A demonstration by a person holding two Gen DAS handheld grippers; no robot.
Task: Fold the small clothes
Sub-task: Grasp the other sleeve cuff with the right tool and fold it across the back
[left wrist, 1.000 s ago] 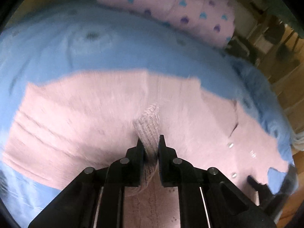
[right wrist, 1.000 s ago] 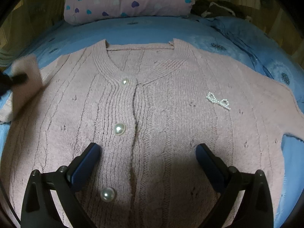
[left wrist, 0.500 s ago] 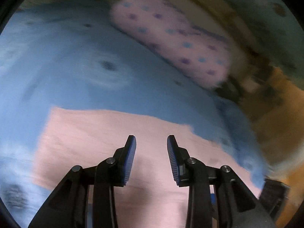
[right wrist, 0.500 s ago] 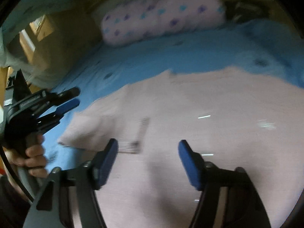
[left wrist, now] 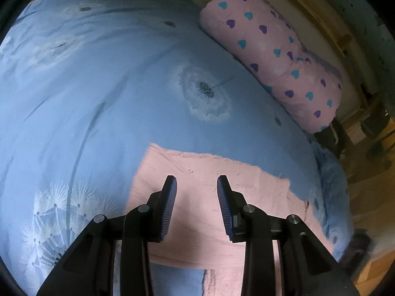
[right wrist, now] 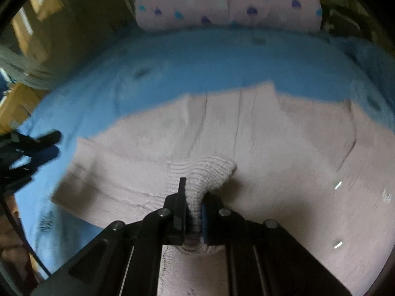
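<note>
Lying spread on the blue dandelion-print bed cover (left wrist: 103, 103), the pink knitted cardigan (right wrist: 271, 143) looks only partly folded: on the left of the right wrist view one sleeve lies turned in across the body, while the rest of the garment lies flat and open, its buttons showing as bright glints at the right. The right tool (right wrist: 192, 212) is clamped on a bunched ribbed piece of the knit, most likely the other cuff or a hem edge, its jaws having just been closing onto that cloth. The left tool (left wrist: 196, 197) stands apart with nothing between its jaws, above the folded sleeve edge in its own view. By my reading, one sleeve fold is done, a second is starting, and the body folds remain. Beyond the cardigan, a heart-print bolster (left wrist: 279, 56) lies along the far edge of the bed against the wooden frame (left wrist: 353, 39).
</note>
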